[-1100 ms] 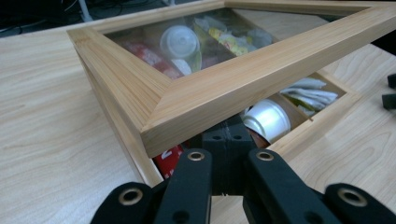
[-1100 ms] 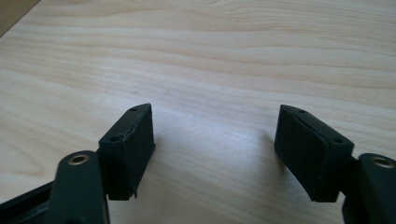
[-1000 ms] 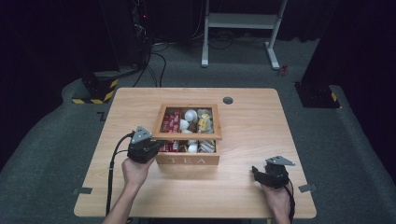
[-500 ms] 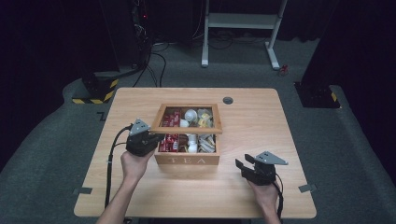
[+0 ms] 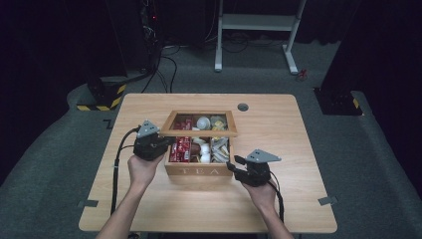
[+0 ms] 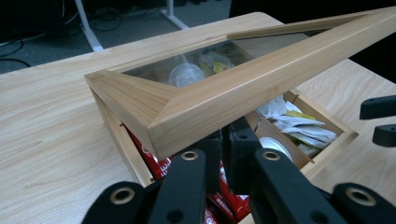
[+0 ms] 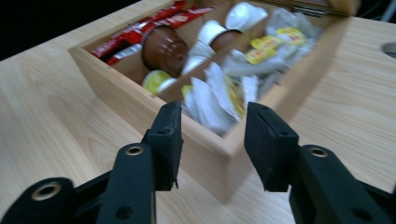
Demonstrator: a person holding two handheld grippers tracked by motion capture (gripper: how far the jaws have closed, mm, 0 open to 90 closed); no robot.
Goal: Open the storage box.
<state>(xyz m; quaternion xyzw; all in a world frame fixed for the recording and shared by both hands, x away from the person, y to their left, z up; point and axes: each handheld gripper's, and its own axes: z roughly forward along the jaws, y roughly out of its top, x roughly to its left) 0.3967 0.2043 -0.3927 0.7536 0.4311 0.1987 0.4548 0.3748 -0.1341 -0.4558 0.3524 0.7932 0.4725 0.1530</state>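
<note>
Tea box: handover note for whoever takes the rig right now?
Left gripper: jaws shut under the glass lid, propping it part open.
Right gripper: jaws have just been closing; they straddle the tea box front corner, not yet pressing it.
Box mid-table, holding sachets and capsules.
Done: lid lifted partway.
Left: probably steady the box, swing the lid fully open.

The right tool [image 7: 212,140] has just been closing, its jaws astride a corner of the wooden box [image 7: 205,149] of tea bags [image 7: 219,93].
</note>
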